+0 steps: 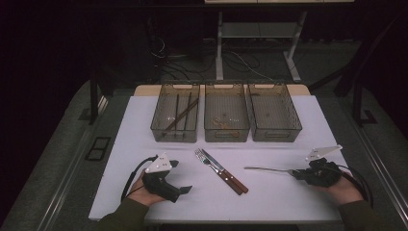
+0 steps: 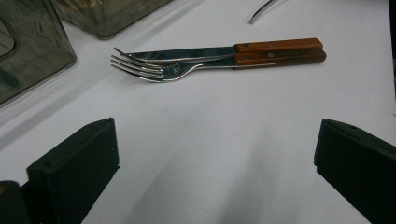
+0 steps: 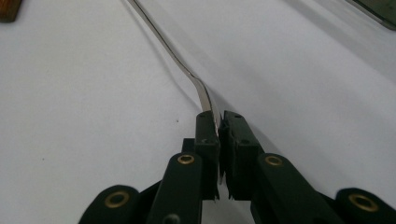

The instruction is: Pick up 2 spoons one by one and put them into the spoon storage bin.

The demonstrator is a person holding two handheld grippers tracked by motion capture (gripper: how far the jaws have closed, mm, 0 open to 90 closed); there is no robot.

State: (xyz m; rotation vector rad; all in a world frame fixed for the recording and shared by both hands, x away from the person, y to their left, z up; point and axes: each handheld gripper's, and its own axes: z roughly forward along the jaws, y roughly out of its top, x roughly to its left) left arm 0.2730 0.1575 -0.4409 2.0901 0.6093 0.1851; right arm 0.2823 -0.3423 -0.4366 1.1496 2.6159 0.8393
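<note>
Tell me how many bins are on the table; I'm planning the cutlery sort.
3, in a row along the table's far edge: the left bin holds dark sticks, the middle bin has something small and pale inside, and the right bin looks empty. None seems hidden.

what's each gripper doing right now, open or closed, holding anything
left gripper: open, empty, jaws wide apart above the white table.
right gripper: closed on the end of a thin metal utensil that lies on the table.

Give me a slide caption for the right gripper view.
Right gripper shut on the end of a slim metal utensil lying across the white table.
</note>
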